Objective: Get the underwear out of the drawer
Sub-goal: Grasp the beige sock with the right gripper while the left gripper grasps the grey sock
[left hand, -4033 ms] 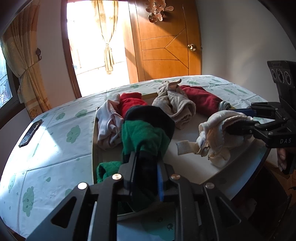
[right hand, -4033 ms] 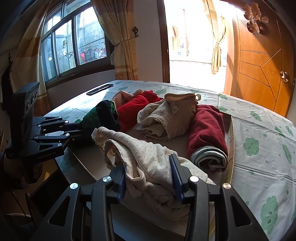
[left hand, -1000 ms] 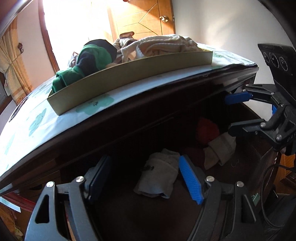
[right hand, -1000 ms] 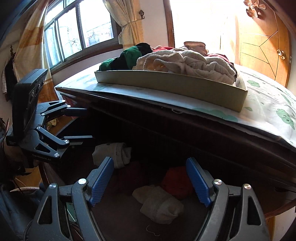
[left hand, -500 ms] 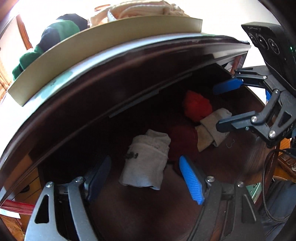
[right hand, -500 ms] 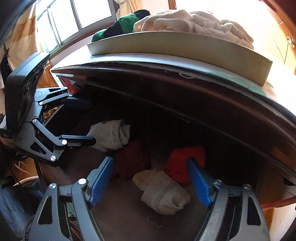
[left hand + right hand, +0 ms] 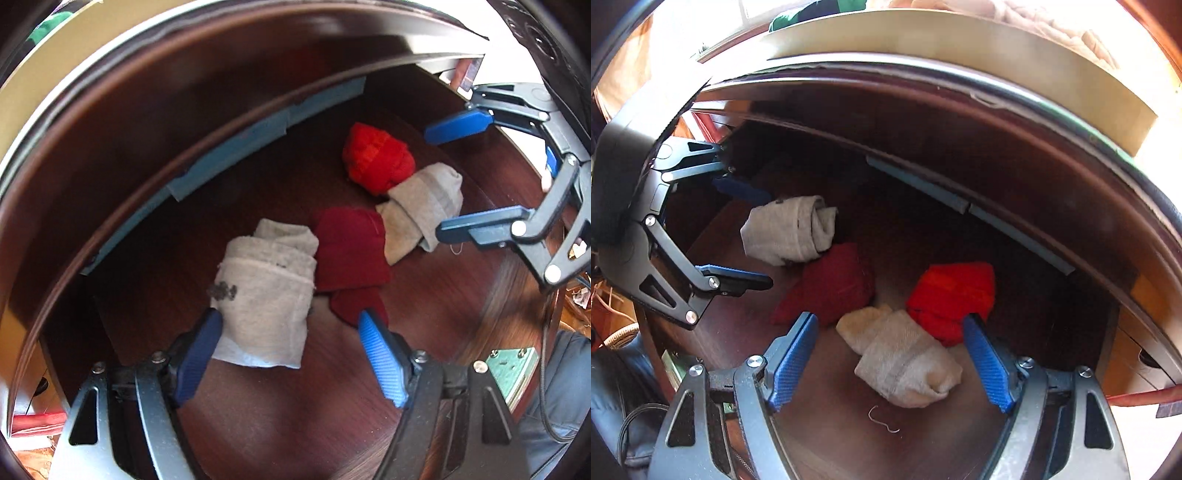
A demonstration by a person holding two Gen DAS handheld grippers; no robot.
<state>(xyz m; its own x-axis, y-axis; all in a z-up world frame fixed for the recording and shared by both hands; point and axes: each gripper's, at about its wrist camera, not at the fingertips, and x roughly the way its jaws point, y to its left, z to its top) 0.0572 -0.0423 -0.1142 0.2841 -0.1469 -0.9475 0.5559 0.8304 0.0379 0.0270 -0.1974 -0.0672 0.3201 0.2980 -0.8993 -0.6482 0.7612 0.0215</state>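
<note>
Inside the open dark wooden drawer (image 7: 461, 314) lie several folded pieces of underwear. A grey folded piece (image 7: 264, 288) sits between the open fingers of my left gripper (image 7: 291, 332); it also shows in the right wrist view (image 7: 790, 230). A dark red piece (image 7: 349, 254) (image 7: 827, 284), a bright red piece (image 7: 376, 158) (image 7: 951, 295) and a cream rolled piece (image 7: 424, 206) (image 7: 905, 362) lie beside it. My right gripper (image 7: 890, 339) is open around the cream piece, with the bright red piece by its right finger. Neither gripper holds anything.
The table edge (image 7: 960, 92) overhangs the drawer, with a cardboard tray (image 7: 960, 40) of clothes on top. A blue-grey strip (image 7: 236, 147) runs along the drawer's back wall. A bent wire bit (image 7: 882, 421) lies on the drawer floor.
Both grippers have let go of the clothes in the tray, dropped from above the table and moved down into the drawer. Both are now open and close around folded pieces.
</note>
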